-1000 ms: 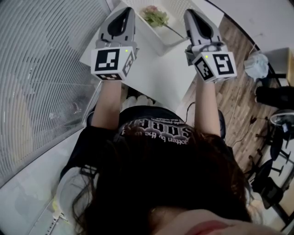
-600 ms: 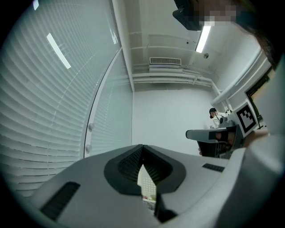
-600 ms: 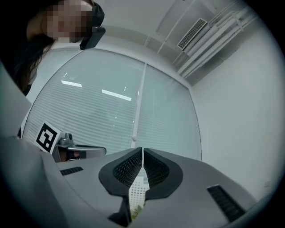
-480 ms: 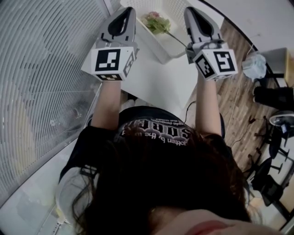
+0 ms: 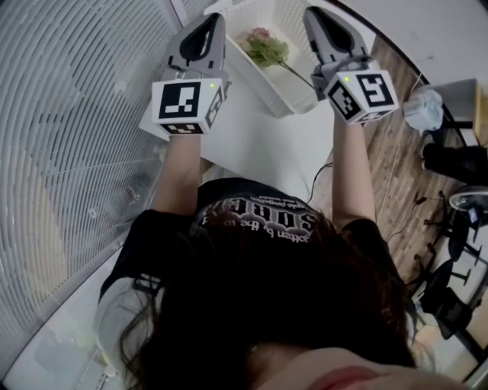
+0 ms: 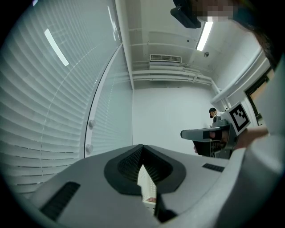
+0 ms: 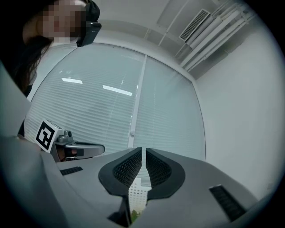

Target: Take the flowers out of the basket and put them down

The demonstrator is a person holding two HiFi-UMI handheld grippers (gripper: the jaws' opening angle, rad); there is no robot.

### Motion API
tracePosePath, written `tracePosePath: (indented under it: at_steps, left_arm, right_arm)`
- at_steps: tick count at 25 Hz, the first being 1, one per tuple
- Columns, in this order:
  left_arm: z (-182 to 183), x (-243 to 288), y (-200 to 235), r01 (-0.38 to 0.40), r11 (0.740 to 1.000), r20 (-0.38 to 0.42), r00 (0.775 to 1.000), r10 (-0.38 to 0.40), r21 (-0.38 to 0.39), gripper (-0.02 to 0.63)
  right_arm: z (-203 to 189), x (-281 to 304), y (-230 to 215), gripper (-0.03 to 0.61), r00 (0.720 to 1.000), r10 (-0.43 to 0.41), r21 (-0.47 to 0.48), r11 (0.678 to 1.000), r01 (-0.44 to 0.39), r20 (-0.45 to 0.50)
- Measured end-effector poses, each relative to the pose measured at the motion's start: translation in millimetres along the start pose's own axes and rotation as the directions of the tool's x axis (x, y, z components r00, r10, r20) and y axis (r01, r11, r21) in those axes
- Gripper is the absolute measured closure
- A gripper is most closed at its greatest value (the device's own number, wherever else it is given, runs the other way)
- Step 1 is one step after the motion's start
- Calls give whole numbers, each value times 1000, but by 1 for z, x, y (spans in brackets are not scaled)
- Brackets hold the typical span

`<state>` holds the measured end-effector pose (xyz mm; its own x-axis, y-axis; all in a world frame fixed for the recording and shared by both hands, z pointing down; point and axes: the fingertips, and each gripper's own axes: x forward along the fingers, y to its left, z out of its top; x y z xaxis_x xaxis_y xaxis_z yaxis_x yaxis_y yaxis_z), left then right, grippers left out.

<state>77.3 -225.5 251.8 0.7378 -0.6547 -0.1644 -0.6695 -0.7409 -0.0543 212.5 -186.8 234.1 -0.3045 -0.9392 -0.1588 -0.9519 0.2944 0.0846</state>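
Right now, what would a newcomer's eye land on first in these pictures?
The two handheld grippers, each carrying a black-and-white marker cube: the left gripper and right gripper are held out side by side, fingers together and empty. Between them in the head view, on the white table, sits a white perforated basket with pink flowers lying inside.

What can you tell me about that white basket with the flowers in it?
The white rectangular plastic basket has straight walls pierced with rows of small holes and an open top. It stands upright on the white table, ahead of the person and set at an angle to them. Inside lies a small bunch of pink flowers with green leaves, its thin stem reaching toward the basket's right side. Nothing else is seen touching it.
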Motion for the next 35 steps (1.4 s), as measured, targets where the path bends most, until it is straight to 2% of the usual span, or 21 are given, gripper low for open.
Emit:
tracePosePath:
  at_steps: [6,8,15,19,24,28,31,35]
  left_arm:
    - [-6,14,12,13,1000,-10,1000,-12,9,611]
    - [-7,19,15,20,1000,-11,1000,-20,4,611]
    - [-13,34,22,51,999,-12,999,-51,-3,611]
    - [-12,39,26,63,998,-18,998,-63,4,611]
    - [-16,43,32,66,998,-18,998,-66,-1,611]
    - [-16,46,34,73,997,-16,997,-73,1,611]
    - [-19,44,36,71,997,-19,997,-71,12,611]
    - [-23,44,39,65,998,-20,998,-65,4,611]
  right_arm:
    - [-13,21,-8,528,999,21,9,1000,-21,-26]
    - [-19,28,-11,479,998,29,5,1000,-29,-48]
    - [-51,53,-18,385,988,59,-6,998,-61,-145]
    - [-78,63,-20,319,968,86,-7,996,-90,-234]
    - [-121,74,-18,272,917,125,-16,990,-142,-378]
    - [-156,77,-14,238,860,160,1,983,-182,-484]
    - [-186,75,-7,224,810,184,18,978,-209,-557]
    - [-228,70,-2,195,720,221,57,968,-245,-658]
